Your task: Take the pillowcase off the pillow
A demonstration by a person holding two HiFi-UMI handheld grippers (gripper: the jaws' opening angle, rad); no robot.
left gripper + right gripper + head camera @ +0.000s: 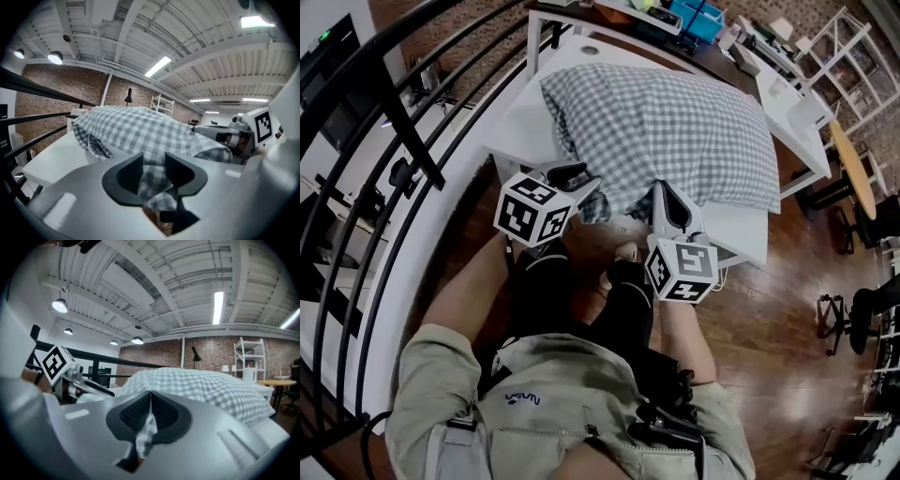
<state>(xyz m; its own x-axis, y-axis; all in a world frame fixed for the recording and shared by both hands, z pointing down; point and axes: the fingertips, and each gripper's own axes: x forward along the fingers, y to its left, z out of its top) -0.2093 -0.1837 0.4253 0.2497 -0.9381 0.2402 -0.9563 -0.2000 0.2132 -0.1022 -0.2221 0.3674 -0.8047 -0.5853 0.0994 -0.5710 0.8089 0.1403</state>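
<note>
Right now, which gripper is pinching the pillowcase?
The right gripper: its jaws are shut on a pillowcase fold. The left gripper has jaws apart, cloth loose between them.

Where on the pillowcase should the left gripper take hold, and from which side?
The loose hem of the pillowcase, at the near edge, approached level from the person's side. It droops free off the table, so the left gripper, jaws open, can close on cloth alone, as the right gripper does.

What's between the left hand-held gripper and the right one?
The near edge of the checked pillowcase, seen in the head view. The right hand-held gripper pinches it; the left hand-held gripper has it between parted jaws.
</note>
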